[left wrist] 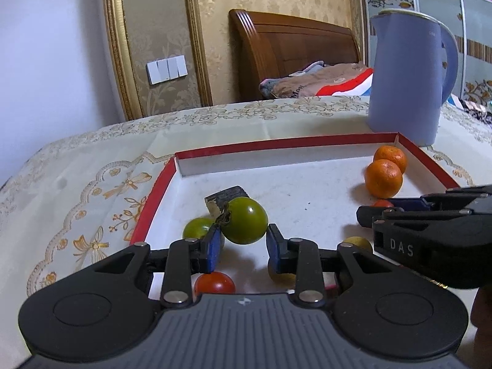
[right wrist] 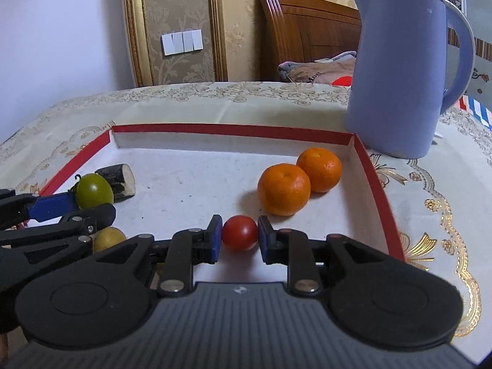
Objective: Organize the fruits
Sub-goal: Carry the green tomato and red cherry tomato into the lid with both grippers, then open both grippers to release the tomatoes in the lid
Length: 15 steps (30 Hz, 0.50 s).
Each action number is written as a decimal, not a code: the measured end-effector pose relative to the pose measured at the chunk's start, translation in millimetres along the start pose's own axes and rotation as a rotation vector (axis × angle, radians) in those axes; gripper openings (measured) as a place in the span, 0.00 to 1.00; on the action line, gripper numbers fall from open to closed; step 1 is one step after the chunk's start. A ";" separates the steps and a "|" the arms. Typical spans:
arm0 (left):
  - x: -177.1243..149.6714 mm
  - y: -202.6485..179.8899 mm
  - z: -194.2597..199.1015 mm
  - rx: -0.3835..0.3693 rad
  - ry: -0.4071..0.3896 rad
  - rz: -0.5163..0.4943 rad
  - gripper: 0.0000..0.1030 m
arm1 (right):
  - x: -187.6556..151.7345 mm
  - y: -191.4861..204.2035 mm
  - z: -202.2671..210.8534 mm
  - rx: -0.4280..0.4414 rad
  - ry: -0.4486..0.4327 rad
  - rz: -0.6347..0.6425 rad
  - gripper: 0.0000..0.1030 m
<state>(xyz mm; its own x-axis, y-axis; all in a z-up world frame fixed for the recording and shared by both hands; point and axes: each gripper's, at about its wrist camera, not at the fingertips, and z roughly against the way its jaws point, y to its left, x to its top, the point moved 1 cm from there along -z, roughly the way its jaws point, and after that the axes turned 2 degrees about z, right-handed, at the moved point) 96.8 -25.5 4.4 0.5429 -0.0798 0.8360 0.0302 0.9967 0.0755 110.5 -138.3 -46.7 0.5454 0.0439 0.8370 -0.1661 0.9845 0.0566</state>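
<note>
**Left wrist and right wrist: two fruits between the jaws, sorting half done**

Left wrist view: our left gripper point(left wrist: 244, 246) has its jaws parted around a green tomato point(left wrist: 244, 220) with a dried stem, blue pads close on each side; we cannot tell whether they press it yet. A second green tomato point(left wrist: 198, 228) lies just beside it, a short dark wood piece point(left wrist: 226, 198) behind. A red tomato point(left wrist: 214, 282) sits beneath the jaws. All rest in a red-rimmed box tray point(left wrist: 153, 200).

Right wrist view: our right gripper point(right wrist: 240, 235) brackets another red tomato point(right wrist: 240, 232), with a slight gap at the right pad, so we judge it not yet clamped. Two mandarins point(right wrist: 283, 189) touch near the far right corner; a yellowish fruit point(right wrist: 109, 239) lies low left.

We judge we are grouping by kind; next we close, lift, and set each beside its like without squeezing hard.

The tray lies on a counter point(right wrist: 184, 98) under a gold-embroidered cloth, a lilac kettle point(right wrist: 396, 70) just behind. Beyond stand a wooden headboard point(right wrist: 307, 27) and a wall switch point(right wrist: 182, 41).
</note>
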 end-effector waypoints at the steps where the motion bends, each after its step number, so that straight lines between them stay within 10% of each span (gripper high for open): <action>1: 0.2 0.0 0.0 0.001 0.000 -0.002 0.30 | -0.4 0.7 0.0 -0.003 -0.001 0.001 0.26; 4: -0.8 -2.8 0.2 0.012 -0.004 -0.015 0.34 | 0.3 0.5 1.2 -0.004 -0.010 -0.007 0.41; 7: -1.3 -1.1 -0.1 0.034 -0.020 0.001 0.68 | 0.5 -1.0 3.7 -0.010 -0.020 -0.011 0.42; 15: -1.8 6.1 -1.1 0.062 -0.026 0.024 0.68 | -0.8 -3.3 13.2 -0.015 -0.057 -0.032 0.61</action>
<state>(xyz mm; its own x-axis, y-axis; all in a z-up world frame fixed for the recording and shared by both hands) 96.9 -19.2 2.7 0.5211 -0.0571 0.8516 -0.0354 0.9955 0.0884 99.8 -143.9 -40.4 0.5025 0.0034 0.8646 -0.1366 0.9877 0.0755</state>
